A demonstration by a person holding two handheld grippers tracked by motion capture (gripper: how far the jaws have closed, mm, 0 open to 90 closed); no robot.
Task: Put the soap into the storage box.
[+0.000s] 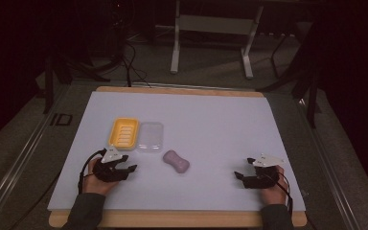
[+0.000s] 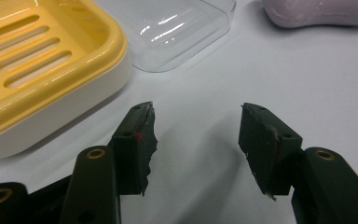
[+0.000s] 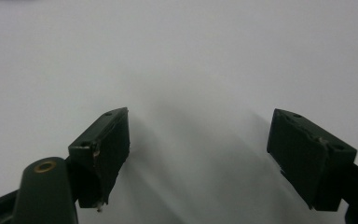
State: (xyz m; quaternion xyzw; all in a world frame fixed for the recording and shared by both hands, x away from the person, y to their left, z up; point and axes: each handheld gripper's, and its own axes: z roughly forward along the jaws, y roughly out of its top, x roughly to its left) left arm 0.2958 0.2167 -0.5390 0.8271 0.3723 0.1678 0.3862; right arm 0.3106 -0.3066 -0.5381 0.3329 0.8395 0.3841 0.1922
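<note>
Table (image 1: 211, 120) first: a pale sheet on a wooden board, with three small things grouped left of centre. Biggest is the yellow soap dish (image 1: 124, 132), slotted on top over a white base; it looks like rigid, light plastic, easy to nudge out of place. Touching or just beside it on the right lies the clear lid (image 1: 151, 136), thin and glossy, probably slippery and apt to flex or skate if pinched at one edge. Nearer the person, a little right of the lid, rests the soap (image 1: 176, 161), a pink waisted bar lying apart from both. It should be the densest piece, firm yet smooth, possibly waxy; the narrow waist looks like the safest place to take hold, jaws across its width.

Left gripper (image 1: 124, 168) sits just in front of the dish, jaws apart with nothing between them, pointing toward the soap. Right gripper (image 1: 242, 176) rests well off to the right, jaws wide over bare sheet.
</note>
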